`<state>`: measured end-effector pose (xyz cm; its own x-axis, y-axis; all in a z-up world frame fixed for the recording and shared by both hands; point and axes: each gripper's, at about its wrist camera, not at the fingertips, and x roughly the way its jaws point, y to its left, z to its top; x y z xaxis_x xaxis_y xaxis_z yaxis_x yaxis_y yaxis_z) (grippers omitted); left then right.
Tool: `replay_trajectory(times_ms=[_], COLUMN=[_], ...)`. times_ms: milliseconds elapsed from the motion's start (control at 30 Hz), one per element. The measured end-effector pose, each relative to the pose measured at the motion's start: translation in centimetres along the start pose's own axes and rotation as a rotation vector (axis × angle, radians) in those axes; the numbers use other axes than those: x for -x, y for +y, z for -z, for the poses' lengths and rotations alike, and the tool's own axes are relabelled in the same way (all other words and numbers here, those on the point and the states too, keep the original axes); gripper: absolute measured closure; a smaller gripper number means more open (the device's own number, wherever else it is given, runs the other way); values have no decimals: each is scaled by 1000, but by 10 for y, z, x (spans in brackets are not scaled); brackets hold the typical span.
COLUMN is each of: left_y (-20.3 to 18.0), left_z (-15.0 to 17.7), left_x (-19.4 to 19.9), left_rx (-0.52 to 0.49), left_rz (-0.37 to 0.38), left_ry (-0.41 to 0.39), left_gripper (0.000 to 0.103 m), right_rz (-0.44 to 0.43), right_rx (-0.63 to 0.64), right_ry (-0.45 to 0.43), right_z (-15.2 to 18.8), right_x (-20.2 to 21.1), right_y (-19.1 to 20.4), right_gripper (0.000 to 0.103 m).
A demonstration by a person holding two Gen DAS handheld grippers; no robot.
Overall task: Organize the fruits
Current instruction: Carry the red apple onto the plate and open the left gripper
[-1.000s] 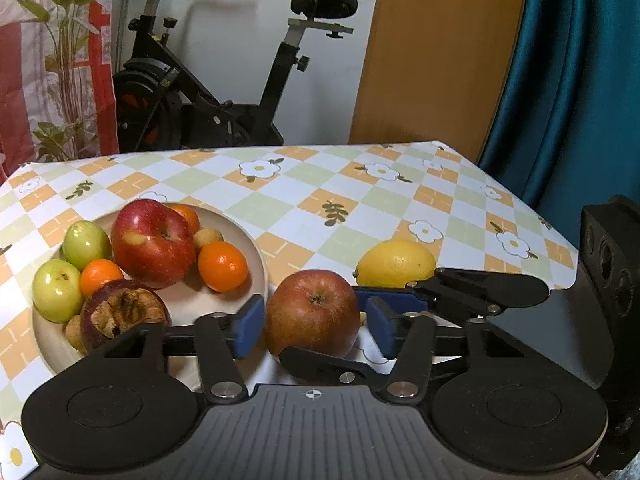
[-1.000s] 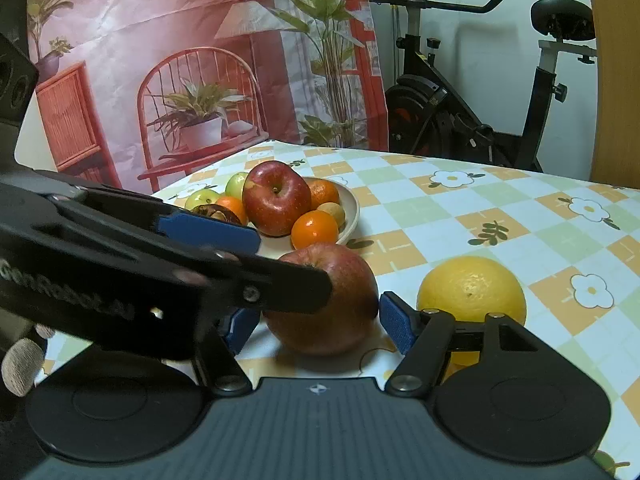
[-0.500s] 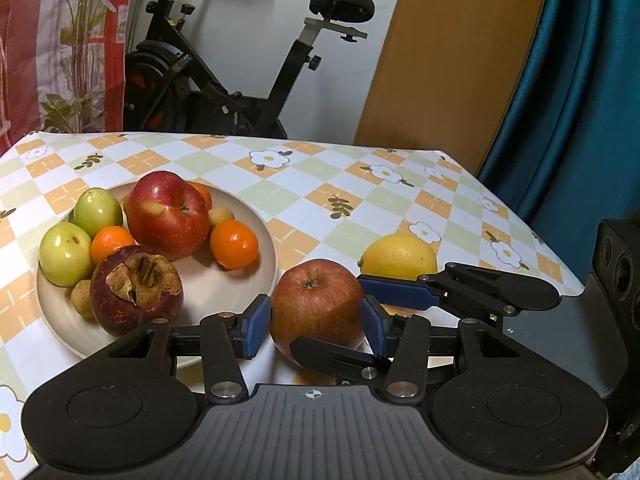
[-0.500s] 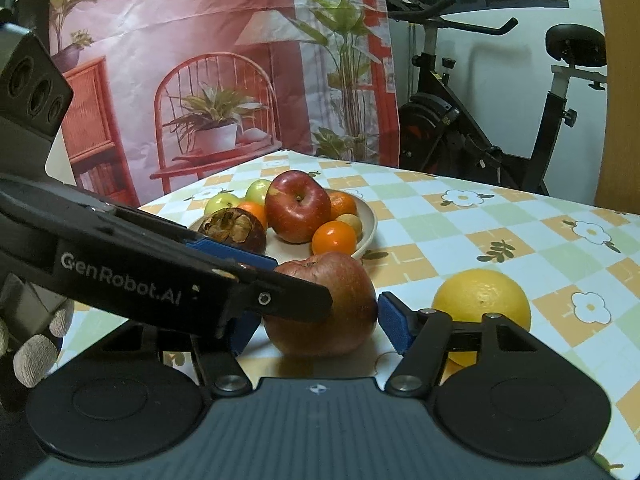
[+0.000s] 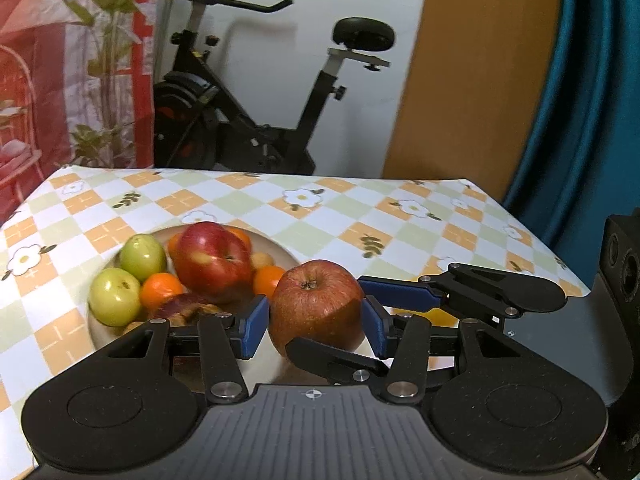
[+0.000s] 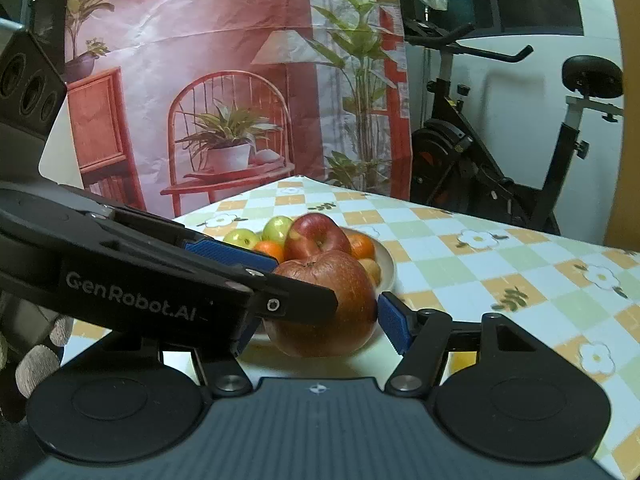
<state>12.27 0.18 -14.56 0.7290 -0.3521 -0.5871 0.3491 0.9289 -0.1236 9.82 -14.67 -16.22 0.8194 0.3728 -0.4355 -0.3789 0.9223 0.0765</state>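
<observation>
Between both tools' blue pads, red apple (image 5: 316,304) gripped by left tool (image 5: 314,326) and right tool (image 6: 320,322), beside fruit plate (image 5: 96,332).

A table (image 5: 328,216) covered in a checked orange, green and white flowered cloth. On it sits a pale plate (image 5: 280,254) heaped with fruit.

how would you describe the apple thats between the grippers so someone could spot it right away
On the checkered flower tablecloth, look just right of the fruit plate. The dull russet-red apple sits between both grippers' blue pads; unlike the glossy red apple, it is off the plate.
</observation>
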Motion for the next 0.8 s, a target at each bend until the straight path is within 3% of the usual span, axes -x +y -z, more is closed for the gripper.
replay_trajectory(times_ms=[167,433,800], left_y=[10,19,27], left_z=[-2,-4,-4], left_x=[-6,-11,-5], left_rx=[12,39,85], left_rz=[-34,-23,-60], left_ry=[22,28,-9], left_gripper=[50,51,49], right_rz=[-19,-42,-37], right_rx=[26,51,99], right_ry=[15,55,60], right_z=[-4,0,2], right_x=[-18,-41,-45], right_y=[4,4,11], right_gripper=[37,37,37])
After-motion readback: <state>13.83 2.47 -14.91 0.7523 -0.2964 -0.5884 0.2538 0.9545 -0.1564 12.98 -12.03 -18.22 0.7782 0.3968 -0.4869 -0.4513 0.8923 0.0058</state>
